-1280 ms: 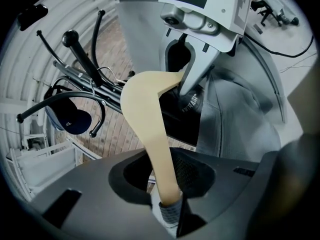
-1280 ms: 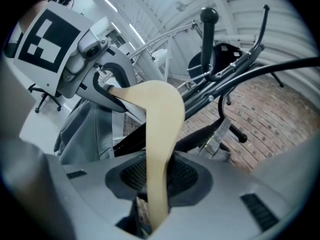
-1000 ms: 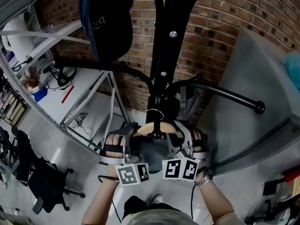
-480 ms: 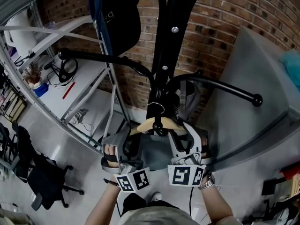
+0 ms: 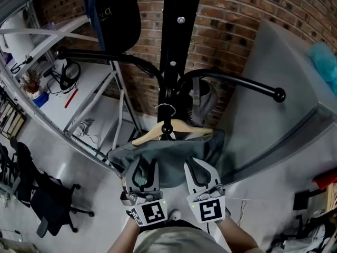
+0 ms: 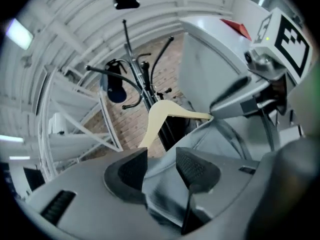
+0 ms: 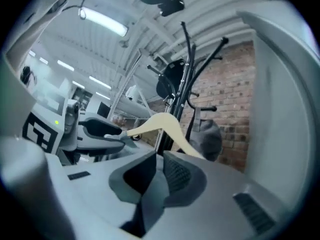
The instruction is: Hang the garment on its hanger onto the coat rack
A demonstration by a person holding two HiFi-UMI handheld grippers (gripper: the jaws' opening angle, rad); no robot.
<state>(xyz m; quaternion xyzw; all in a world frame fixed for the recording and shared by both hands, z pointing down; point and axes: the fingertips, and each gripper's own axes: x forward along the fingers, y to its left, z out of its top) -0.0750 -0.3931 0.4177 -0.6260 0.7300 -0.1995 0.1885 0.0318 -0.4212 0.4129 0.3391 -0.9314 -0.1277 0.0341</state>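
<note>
While the head view lays out the whole setup, with the wooden hanger (image 5: 174, 131) up against the pole of the black coat rack (image 5: 169, 46) and both grippers below it, only the gripper views show the jaws close up. Left gripper (image 5: 141, 168): jaws spread wide, grey garment (image 5: 168, 159) fabric lying in the gap, pads not clearly pressing it. Right gripper (image 5: 200, 168): jaws closing, gap narrow, a fold of the same fabric pinched between the pads.

Garment is draped on the hanger in front of the pole's lower part, its lower fabric reaching down to the two grippers. Hanger long axis runs left-right across the head view, left end a bit lower in the picture. Metal hook (image 5: 166, 109) points up and sits at the pole just under where the curved arms branch; cannot tell what it catches on.

Head view alone shows the long rack arm with a ball end (image 5: 279, 94) reaching right, a dark bag (image 5: 113, 15) hung high at left, a second grey item (image 5: 202, 101) behind the hanger, brick wall (image 5: 237, 30), white table (image 5: 92, 96) and office chair (image 5: 47, 199) at left. Left gripper view catches the right gripper at its right edge. Right gripper view catches the left one at its left edge, plus ceiling lights (image 7: 102, 21) that the head view misses.
</note>
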